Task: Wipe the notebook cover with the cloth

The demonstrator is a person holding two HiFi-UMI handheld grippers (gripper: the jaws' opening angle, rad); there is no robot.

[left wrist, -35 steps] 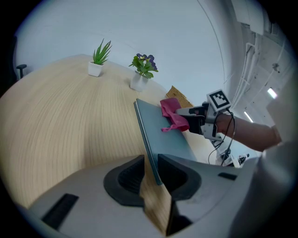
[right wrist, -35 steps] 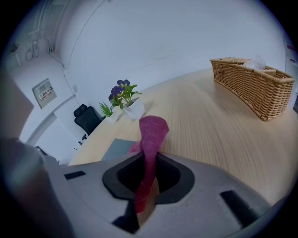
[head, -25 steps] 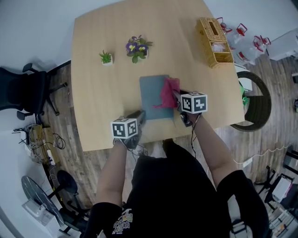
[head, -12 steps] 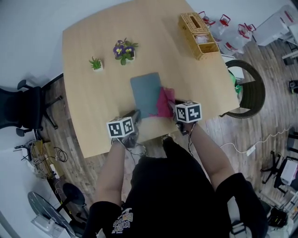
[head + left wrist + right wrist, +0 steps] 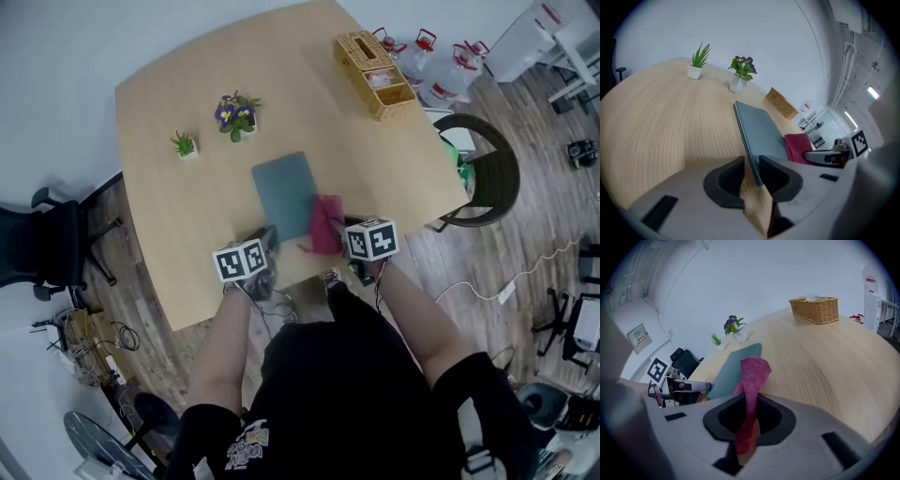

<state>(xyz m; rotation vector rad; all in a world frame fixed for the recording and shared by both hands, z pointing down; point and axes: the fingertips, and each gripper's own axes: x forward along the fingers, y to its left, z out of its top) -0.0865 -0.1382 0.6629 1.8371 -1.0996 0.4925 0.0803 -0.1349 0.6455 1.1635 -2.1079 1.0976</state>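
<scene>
The grey-blue notebook [image 5: 284, 192] lies flat and closed near the middle of the wooden table [image 5: 173, 206], a little toward the person's side. The magenta cloth [image 5: 325, 223] sits bunched at the notebook's 4 o'clock corner, partly on the cover and partly on the bare wood beside it. The right gripper [image 5: 339, 232] reaches in from 5 o'clock with its jaws clenched on the cloth. In the right gripper view a fold of the fabric stands pinched between them and flops forward toward the notebook's edge.

The left gripper [image 5: 269, 236] is at the notebook's 7 o'clock corner. The left gripper view shows the thin near edge of the notebook running straight into the narrow gap between the jaws. The jaws have just eased a little wider, yet they seem to grasp that edge from both sides, though the wide-angle distortion makes the contact hard to confirm.

From the notebook, a white pot of purple flowers [image 5: 234, 114] stands at 11 o'clock and a small green plant [image 5: 185, 145] at 10 o'clock, both well apart from it. A wicker basket [image 5: 375, 75] sits near the far table edge at 1 o'clock. Off the table at 3 o'clock stands a round dark chair [image 5: 511, 173]
</scene>
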